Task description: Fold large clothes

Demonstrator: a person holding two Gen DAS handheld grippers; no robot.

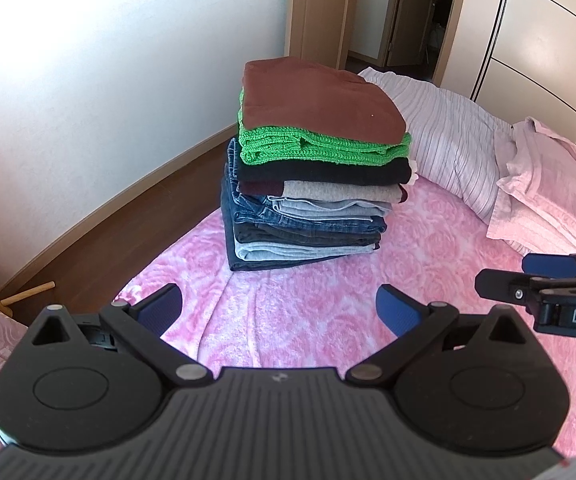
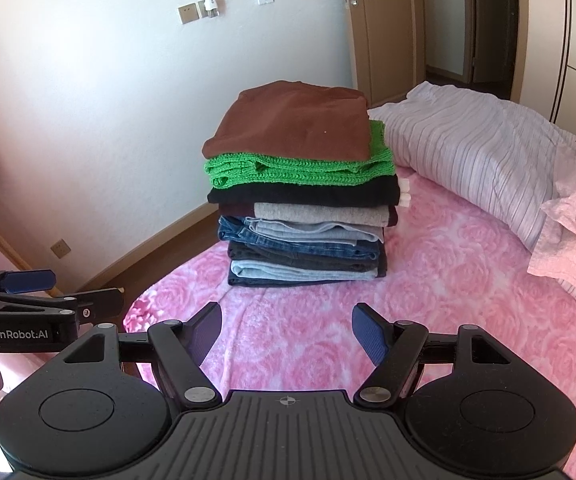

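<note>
Ahead, sitting on the pink bedspread point(image 1: 288, 320): folded clothes stack point(image 1: 311, 168) (brown on top), striped duvet point(image 1: 447, 136) crowding its right. Hovering apart, gaping and empty: left gripper point(image 1: 278, 308), right gripper point(image 2: 286, 332).

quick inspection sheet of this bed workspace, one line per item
surface: pink rose-patterned blanket on the bed, bare in front of both grippers
job's things: stack of folded clothes, brown garment on top, green knit under it, jeans at the bottom
clutter: striped duvet, pink pillow
grippers: left gripper open, empty; right gripper open, empty
cables: nothing seen
surroundings: white wall, wooden door, wood floor
</note>
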